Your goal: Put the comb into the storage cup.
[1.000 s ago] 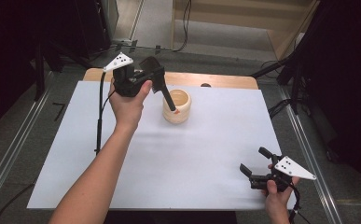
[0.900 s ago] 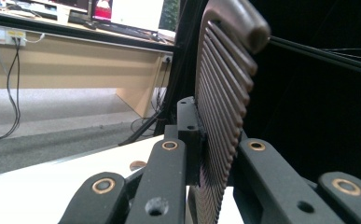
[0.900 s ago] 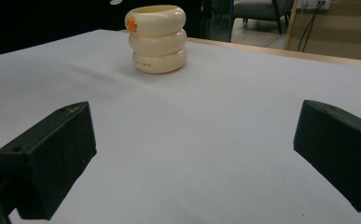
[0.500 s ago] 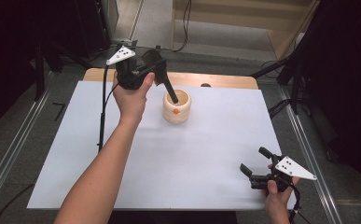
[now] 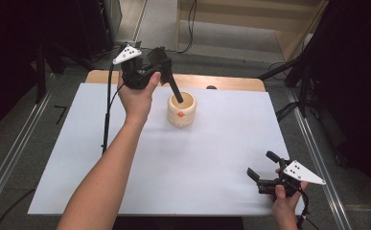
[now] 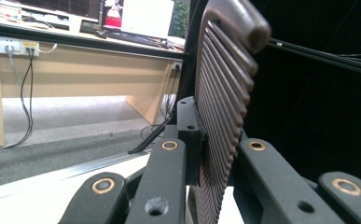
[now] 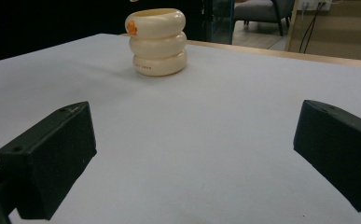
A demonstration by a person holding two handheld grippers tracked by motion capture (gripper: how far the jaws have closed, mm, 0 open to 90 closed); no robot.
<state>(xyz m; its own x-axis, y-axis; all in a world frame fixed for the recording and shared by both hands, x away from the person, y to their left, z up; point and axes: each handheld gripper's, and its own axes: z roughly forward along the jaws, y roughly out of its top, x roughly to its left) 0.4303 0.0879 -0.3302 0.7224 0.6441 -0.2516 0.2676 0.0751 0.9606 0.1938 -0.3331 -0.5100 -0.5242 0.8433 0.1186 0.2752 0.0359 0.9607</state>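
A cream cup point(image 5: 181, 111) made of stacked rings, with an orange mark on its side, stands at the far middle of the white table point(image 5: 212, 158). My left gripper point(image 5: 158, 64) hovers just left of and above the cup, shut on the ribbed head of a dark spatula point(image 5: 174, 90). The spatula's handle slants down into the cup's mouth. In the left gripper view the ribbed head point(image 6: 222, 107) stands clamped between the jaws of the left gripper point(image 6: 211, 186). My right gripper point(image 5: 262, 167) rests open at the near right. It point(image 7: 192, 154) faces the cup point(image 7: 157, 42) from afar.
A wooden strip point(image 5: 221, 82) runs along the table's far edge. Metal rails point(image 5: 317, 158) flank both sides. The left gripper's cable point(image 5: 107, 115) hangs down over the table's left part. A wooden desk point(image 6: 75, 65) stands beyond the table.
My left hand has shifted slightly toward the far edge, and the spatula handle now stands steeper with its end in the cup's mouth. The right gripper has stayed still.
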